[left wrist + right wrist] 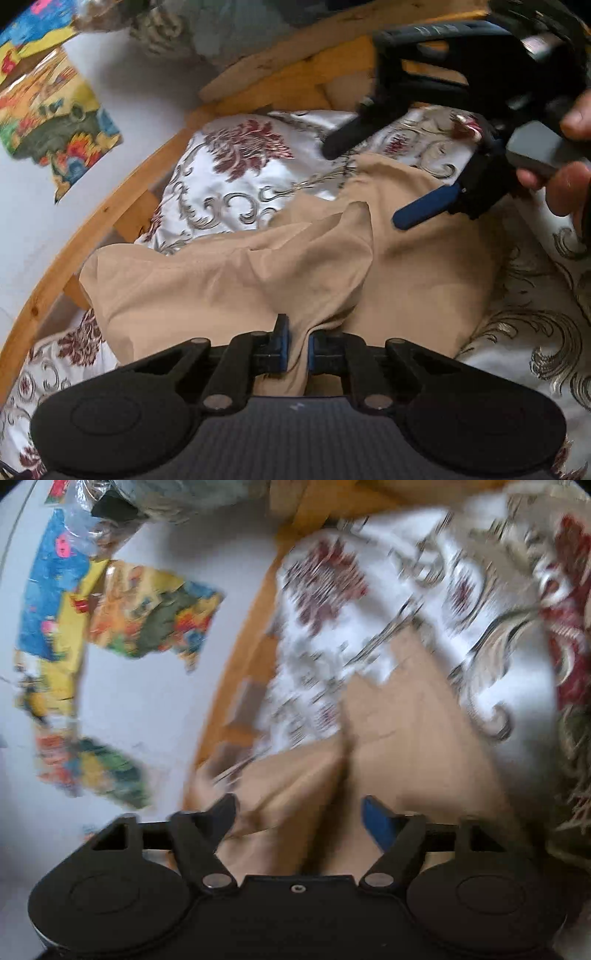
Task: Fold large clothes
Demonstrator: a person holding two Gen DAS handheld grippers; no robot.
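Note:
A large tan garment (406,266) lies rumpled on a white bedspread with red flowers (236,162). My left gripper (297,347) is shut on a bunched fold of the tan garment, which rises between its blue pads. In the left wrist view my right gripper (369,184) hovers above the garment's far end, open, held by a person's hand (565,184). The right wrist view is blurred; there the right gripper (299,808) stands wide open over the tan garment (406,738), with nothing pressed between its fingers.
A wooden bed frame (110,214) curves along the left side of the bedspread. Beyond it is a pale wall (140,92) with colourful torn posters (55,122). A grey-green bundle (221,29) sits at the head of the bed.

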